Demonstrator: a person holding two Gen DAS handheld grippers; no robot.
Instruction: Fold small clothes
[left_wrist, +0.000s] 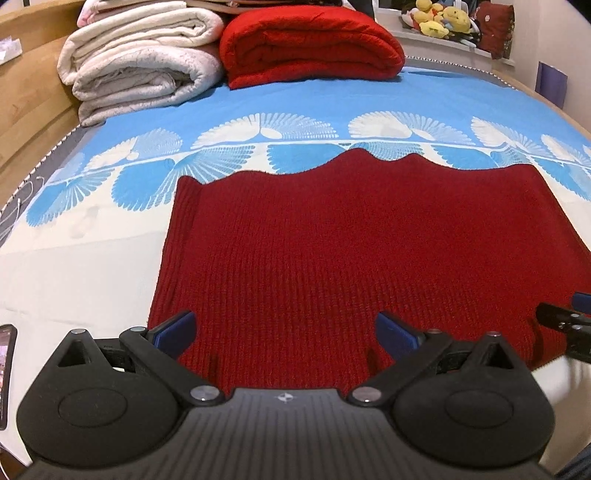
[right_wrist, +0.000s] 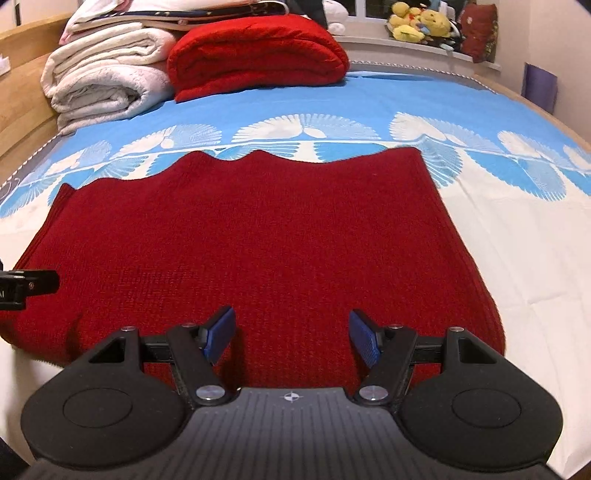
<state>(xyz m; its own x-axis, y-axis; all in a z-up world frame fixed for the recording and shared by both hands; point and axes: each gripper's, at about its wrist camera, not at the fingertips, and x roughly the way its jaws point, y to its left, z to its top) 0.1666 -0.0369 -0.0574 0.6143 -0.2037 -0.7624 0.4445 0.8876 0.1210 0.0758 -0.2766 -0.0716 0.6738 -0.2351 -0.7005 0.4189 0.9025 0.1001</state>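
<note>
Dark red knit garment (left_wrist: 351, 240) lies flat on bedsheet (left_wrist: 92, 266), near hem under both tools; likely soft, thick, limp, not slippery; best pinched at near corners; left gripper (left_wrist: 284, 332) wide open, holding nothing; right gripper (right_wrist: 291, 338) open, empty; clear sheet both sides; folded blankets (left_wrist: 147, 62) well beyond far edge.

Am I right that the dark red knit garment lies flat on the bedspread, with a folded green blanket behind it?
Not quite: the folded blanket behind the dark red knit garment is red, not green, as the left wrist view shows. The garment does lie flat on the bedspread.
</note>
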